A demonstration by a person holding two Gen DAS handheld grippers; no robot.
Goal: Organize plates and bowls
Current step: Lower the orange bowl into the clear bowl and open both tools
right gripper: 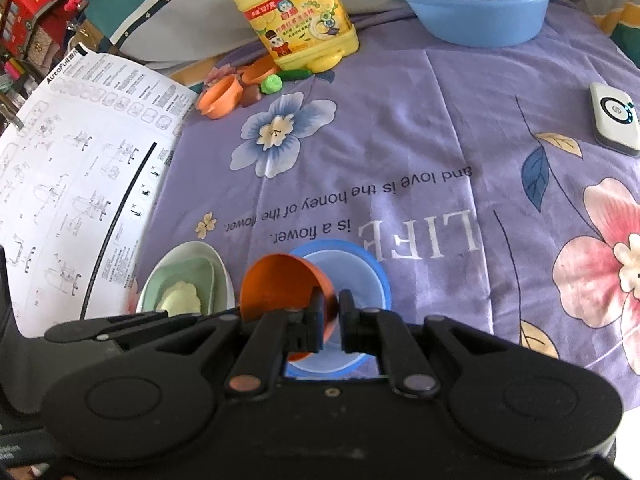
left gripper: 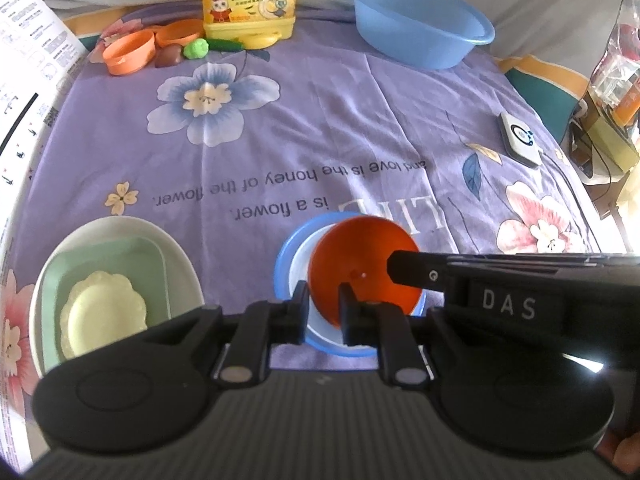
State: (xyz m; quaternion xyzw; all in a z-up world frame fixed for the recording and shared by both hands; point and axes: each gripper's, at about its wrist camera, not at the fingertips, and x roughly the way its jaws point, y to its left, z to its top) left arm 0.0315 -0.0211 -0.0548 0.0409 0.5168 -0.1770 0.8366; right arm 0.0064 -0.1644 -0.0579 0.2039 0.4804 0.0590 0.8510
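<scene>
Both grippers held the orange bowl (left gripper: 360, 268) by its rim, tilted on edge over the blue-rimmed bowl (left gripper: 289, 264) on the purple flowered cloth (left gripper: 320, 128). The left gripper (left gripper: 324, 312) and the right gripper (right gripper: 330, 320) each had their fingers nearly closed, pinching the thin wall. The step in hand looked like nesting the orange bowl into the blue one; next it would need levelling, lowering and letting go. A stacked set of dishes (left gripper: 180, 264) sat just to the left.
</scene>
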